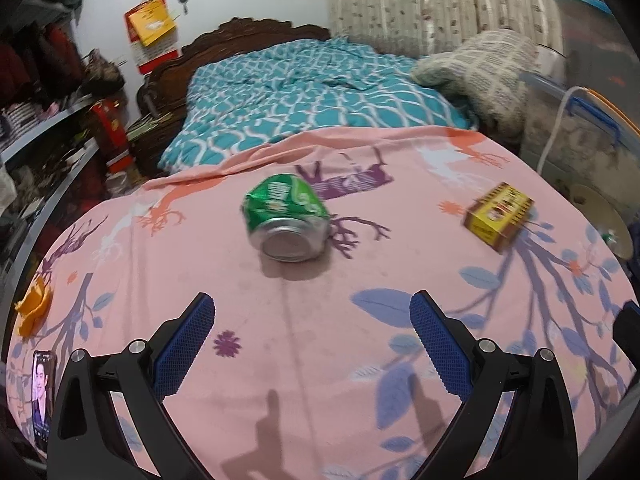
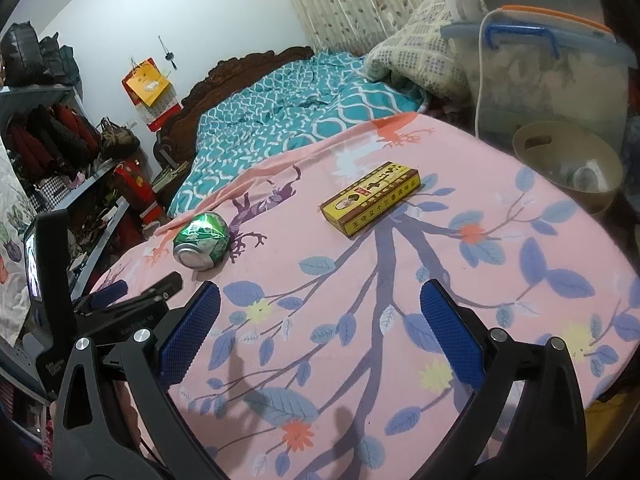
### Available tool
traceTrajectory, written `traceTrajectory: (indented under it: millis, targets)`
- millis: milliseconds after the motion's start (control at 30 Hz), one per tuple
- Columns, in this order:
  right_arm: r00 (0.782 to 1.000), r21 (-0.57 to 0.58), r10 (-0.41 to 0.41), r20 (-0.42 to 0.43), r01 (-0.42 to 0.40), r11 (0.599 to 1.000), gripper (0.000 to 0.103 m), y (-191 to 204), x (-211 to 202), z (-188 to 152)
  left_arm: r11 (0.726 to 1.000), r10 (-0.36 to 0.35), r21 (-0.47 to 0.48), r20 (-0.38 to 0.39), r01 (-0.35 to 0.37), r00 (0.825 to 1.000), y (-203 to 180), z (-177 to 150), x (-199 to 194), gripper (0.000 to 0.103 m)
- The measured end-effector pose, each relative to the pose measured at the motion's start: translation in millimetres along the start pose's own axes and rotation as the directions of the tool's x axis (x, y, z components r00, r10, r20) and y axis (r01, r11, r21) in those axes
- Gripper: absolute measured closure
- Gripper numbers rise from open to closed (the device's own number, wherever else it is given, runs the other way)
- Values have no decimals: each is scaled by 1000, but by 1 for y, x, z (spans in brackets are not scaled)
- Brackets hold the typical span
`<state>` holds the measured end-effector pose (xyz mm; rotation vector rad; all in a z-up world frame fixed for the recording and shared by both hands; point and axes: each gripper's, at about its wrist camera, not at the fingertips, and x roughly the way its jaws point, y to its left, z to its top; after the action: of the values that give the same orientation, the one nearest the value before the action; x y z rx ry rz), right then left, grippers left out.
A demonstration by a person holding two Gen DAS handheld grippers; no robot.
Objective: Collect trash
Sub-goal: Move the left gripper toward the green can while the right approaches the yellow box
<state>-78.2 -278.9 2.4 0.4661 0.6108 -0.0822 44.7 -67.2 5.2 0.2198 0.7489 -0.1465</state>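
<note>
A crushed green soda can [image 1: 285,220] lies on its side on the pink patterned sheet [image 1: 280,360], straight ahead of my left gripper [image 1: 312,312], which is open and empty a short way short of it. A yellow cardboard box [image 1: 498,216] lies further right. In the right wrist view the box [image 2: 370,204] sits ahead of my open, empty right gripper [image 2: 320,300], and the can [image 2: 201,240] is off to the left. An orange peel [image 1: 34,308] rests at the sheet's left edge.
A beige bin [image 2: 568,164] with some trash inside stands past the sheet's right edge, beside a clear storage box [image 2: 552,64]. A phone [image 1: 43,392] lies at the near left. The left gripper's body [image 2: 120,304] shows in the right wrist view. A teal quilt [image 1: 300,96] covers the far bed.
</note>
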Motion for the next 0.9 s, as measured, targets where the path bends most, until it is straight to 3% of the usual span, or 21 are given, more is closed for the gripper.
traceTrajectory:
  millis: [433,900]
  targets:
    - [1000,-19,13,-27,-14,1000,5,10,25,7,988,100,-112,-53,-105,994,54,8,28,9]
    - [999,-34,10,-54,-12,999,5,18,46,9,970,140,-183,-119,-160,983,102,12,51,9]
